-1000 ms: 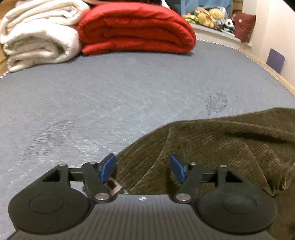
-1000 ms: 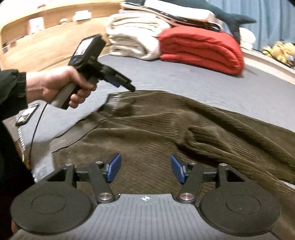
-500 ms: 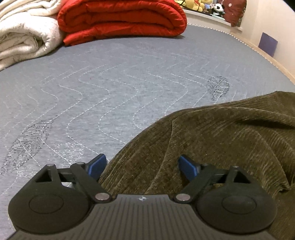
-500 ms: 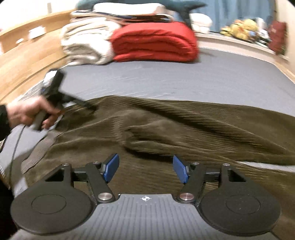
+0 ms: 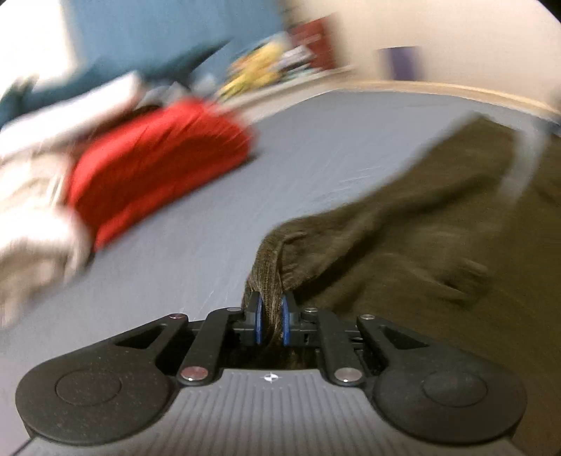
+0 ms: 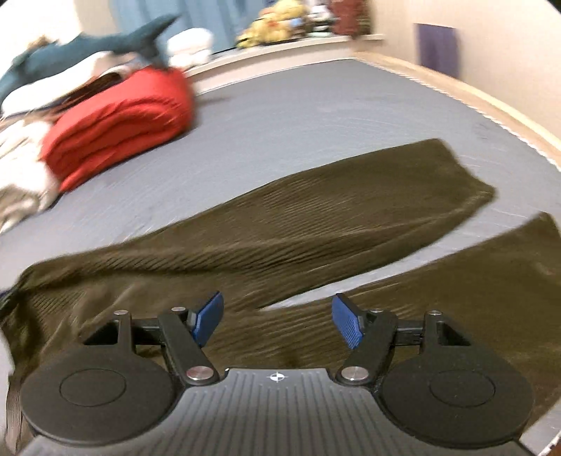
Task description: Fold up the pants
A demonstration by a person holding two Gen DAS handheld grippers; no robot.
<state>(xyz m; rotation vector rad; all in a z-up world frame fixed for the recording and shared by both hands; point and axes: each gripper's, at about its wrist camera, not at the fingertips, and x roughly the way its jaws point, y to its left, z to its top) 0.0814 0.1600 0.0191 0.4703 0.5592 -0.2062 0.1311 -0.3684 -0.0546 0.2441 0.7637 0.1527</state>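
Olive-brown corduroy pants (image 6: 315,224) lie spread on the grey mattress (image 6: 315,101), two legs running toward the right with a grey gap between them. My left gripper (image 5: 270,317) is shut on a bunched fold of the pants (image 5: 403,224) at their edge and lifts it off the mattress (image 5: 196,238). My right gripper (image 6: 278,319) is open and empty, low over the pants near the crotch, where the legs split. The left wrist view is motion-blurred.
A folded red blanket (image 6: 119,112) and cream blankets (image 6: 21,165) lie at the far left of the bed, with a blue shark plush (image 6: 80,49) on top. The wooden bed edge (image 6: 491,105) runs along the right. Stuffed toys (image 6: 277,31) sit on a far shelf.
My left gripper closed on the pants' edge and lifted it, swinging right. My right gripper moved from the waist area toward the legs and stayed open.
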